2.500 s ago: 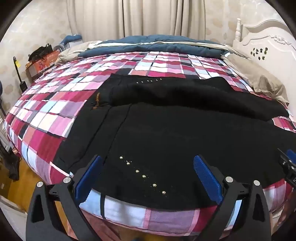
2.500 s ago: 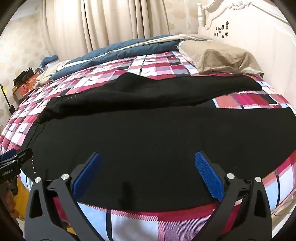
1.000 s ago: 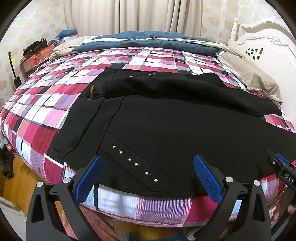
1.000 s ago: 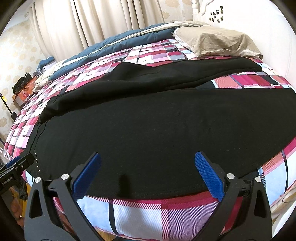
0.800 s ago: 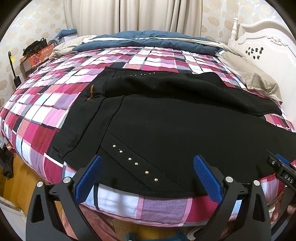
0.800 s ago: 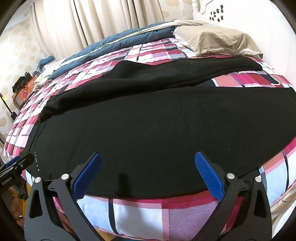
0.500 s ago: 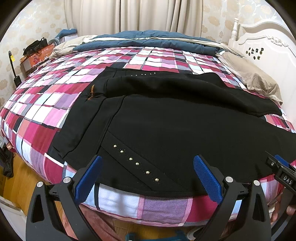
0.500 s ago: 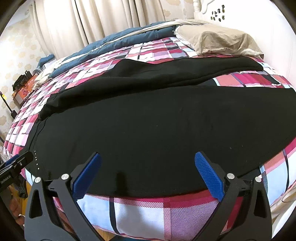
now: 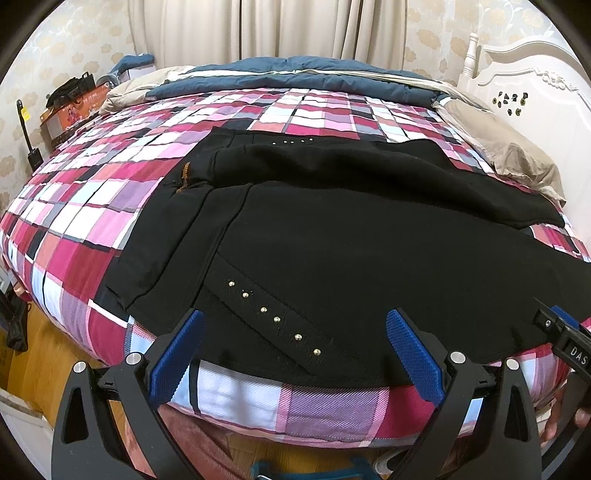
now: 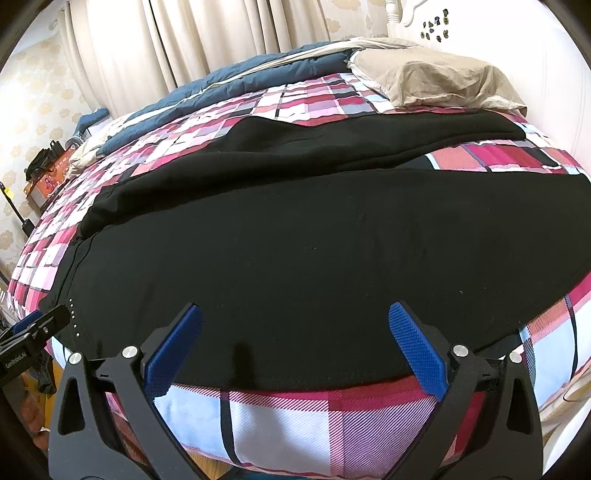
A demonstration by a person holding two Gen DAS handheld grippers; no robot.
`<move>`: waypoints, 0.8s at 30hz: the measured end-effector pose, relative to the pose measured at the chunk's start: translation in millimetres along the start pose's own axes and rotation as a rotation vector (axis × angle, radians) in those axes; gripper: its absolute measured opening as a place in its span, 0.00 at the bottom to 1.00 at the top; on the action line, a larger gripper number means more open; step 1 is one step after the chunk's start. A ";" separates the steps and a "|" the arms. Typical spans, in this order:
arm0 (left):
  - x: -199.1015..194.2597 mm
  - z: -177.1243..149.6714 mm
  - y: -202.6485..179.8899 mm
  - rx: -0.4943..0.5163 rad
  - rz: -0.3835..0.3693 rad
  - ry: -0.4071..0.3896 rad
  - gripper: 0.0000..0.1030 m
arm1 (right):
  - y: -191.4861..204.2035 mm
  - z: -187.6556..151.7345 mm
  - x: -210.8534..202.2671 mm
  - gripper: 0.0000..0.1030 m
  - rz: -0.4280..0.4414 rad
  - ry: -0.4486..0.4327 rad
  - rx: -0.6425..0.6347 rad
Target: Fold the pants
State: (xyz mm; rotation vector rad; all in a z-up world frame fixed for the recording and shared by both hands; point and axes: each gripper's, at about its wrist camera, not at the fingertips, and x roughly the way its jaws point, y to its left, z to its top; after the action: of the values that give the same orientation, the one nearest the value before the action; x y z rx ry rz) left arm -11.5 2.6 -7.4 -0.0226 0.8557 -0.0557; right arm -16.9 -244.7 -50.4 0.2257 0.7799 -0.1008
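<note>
Plaid bedspread (image 9: 92, 221) holds black pants (image 9: 351, 258); right claw (image 9: 565, 339) reads "DAS".

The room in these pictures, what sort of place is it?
Most likely a home bedroom. A bed with a checked cover and a white carved headboard fills the view, a pillow lies at its head, and black pants are spread across it before long curtains.
</note>
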 end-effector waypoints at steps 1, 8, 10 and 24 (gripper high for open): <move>0.0 0.1 -0.1 0.000 0.000 0.000 0.95 | 0.1 -0.1 0.0 0.98 -0.001 0.001 0.000; -0.5 -0.9 0.0 0.001 0.001 -0.002 0.95 | 0.0 -0.3 -0.3 0.98 -0.002 0.002 -0.002; -1.6 -0.8 0.4 -0.001 0.000 -0.001 0.95 | 0.6 -0.4 -1.0 0.98 -0.001 0.003 -0.003; -3.7 -0.7 2.4 -0.003 -0.001 -0.006 0.95 | 5.9 -1.3 -3.0 0.98 -0.003 0.010 -0.011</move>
State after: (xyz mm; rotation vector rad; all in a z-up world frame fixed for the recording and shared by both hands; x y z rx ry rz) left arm -14.3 5.3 -5.2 -0.0258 0.8501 -0.0559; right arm -18.8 -238.7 -48.2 0.2145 0.7901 -0.0982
